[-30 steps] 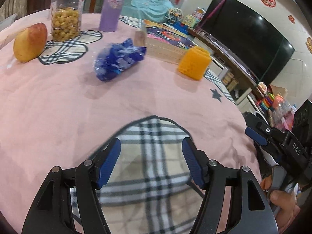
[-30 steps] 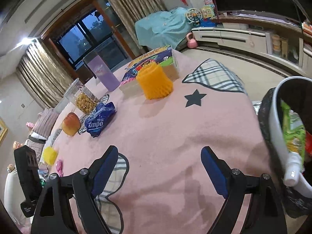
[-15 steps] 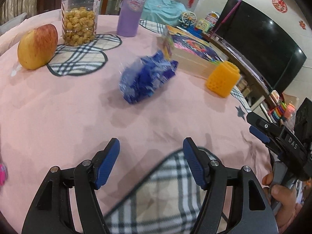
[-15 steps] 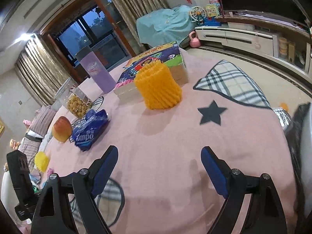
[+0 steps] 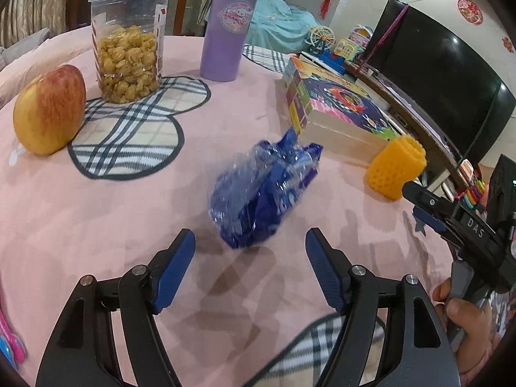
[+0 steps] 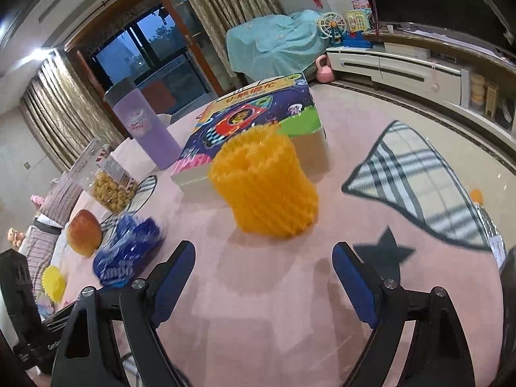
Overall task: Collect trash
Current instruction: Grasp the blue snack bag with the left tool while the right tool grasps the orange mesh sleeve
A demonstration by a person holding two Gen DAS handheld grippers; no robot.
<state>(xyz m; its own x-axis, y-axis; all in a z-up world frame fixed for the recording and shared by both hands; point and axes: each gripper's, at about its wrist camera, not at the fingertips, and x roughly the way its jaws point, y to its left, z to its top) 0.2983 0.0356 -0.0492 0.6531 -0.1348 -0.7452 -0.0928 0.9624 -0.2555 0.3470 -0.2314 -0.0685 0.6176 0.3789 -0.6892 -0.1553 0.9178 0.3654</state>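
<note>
A crumpled blue snack wrapper lies on the pink tablecloth, just ahead of my open, empty left gripper. It also shows at the left of the right wrist view. An orange foam fruit net stands upright on the cloth just ahead of my open, empty right gripper. It also shows in the left wrist view. The right gripper's body shows at the right edge of the left wrist view.
An apple, a clear jar of snacks and a purple tumbler stand at the far left. A colourful box lies behind the wrapper and the net. A black TV is beyond the table.
Both grippers have moved forward over the table. The blue wrapper is now close to the left gripper and the orange net close to the right one. The bin has left the right view.
</note>
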